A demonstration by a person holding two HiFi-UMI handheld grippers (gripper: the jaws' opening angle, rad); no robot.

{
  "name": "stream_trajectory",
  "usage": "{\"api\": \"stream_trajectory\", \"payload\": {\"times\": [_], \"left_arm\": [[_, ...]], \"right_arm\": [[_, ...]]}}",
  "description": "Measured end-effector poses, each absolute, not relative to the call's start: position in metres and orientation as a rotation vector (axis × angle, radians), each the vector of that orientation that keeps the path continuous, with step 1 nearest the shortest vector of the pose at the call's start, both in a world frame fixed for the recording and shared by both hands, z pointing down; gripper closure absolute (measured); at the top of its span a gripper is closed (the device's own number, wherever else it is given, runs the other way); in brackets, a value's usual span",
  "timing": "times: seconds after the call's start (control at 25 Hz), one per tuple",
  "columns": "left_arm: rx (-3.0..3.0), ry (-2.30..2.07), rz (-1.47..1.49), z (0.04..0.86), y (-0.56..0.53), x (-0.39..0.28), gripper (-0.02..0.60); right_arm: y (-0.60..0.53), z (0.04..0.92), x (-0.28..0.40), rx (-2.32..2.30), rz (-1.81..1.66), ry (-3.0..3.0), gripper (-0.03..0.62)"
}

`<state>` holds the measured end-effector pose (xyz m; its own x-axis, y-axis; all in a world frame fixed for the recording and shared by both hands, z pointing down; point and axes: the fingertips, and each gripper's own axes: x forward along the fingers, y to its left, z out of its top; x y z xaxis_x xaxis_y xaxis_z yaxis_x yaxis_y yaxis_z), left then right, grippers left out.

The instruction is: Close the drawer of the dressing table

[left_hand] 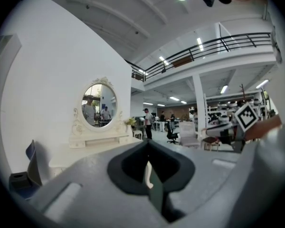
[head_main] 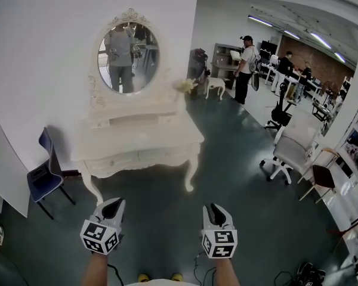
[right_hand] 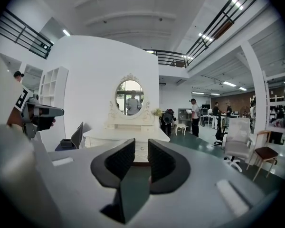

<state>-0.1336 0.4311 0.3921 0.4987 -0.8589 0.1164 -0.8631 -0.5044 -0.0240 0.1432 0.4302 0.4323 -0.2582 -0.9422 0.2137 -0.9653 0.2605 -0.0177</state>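
The white dressing table (head_main: 137, 139) with an oval mirror (head_main: 128, 58) stands against the wall, about a stride ahead of me. Its drawer fronts (head_main: 137, 158) face me, and from here I cannot tell whether one stands out. Both grippers hover low in the head view, well short of the table. The left gripper (head_main: 110, 206) has its jaws closed together and holds nothing; its own view shows the tips meeting (left_hand: 147, 146) below the table (left_hand: 99, 139). My right gripper (head_main: 216, 210) is empty, with a narrow gap between its pads (right_hand: 141, 151), pointing at the table (right_hand: 128, 134).
A blue chair (head_main: 45, 174) stands just left of the table by a white partition (head_main: 6, 177). To the right are a white office chair (head_main: 292, 148), a wooden chair (head_main: 322, 177), a small white stool (head_main: 216, 85) and a standing person (head_main: 246, 67). Dark green floor lies between me and the table.
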Motion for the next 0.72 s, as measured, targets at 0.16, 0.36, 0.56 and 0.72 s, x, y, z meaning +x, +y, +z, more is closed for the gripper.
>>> {"api": "stream_trajectory", "payload": {"times": [0.16, 0.36, 0.56, 0.72], "left_arm": [[2.674, -1.564, 0.174, 0.391, 0.423, -0.123, 0.583], [2.658, -1.596, 0.163, 0.391, 0.412, -0.101, 0.583], [2.643, -1.623, 0.173, 0.397, 0.4, -0.08, 0.583], [2.627, -1.625, 0.186, 0.406, 0.391, -0.067, 0.583]], "right_arm": [[0.419, 0.435, 0.155, 1.788, 0.241, -2.377, 0.525], [0.405, 0.439, 0.175, 1.754, 0.247, -2.403, 0.525], [0.391, 0.437, 0.193, 1.725, 0.202, -2.424, 0.525], [0.374, 0.448, 0.206, 1.712, 0.248, -2.425, 0.525]]}}
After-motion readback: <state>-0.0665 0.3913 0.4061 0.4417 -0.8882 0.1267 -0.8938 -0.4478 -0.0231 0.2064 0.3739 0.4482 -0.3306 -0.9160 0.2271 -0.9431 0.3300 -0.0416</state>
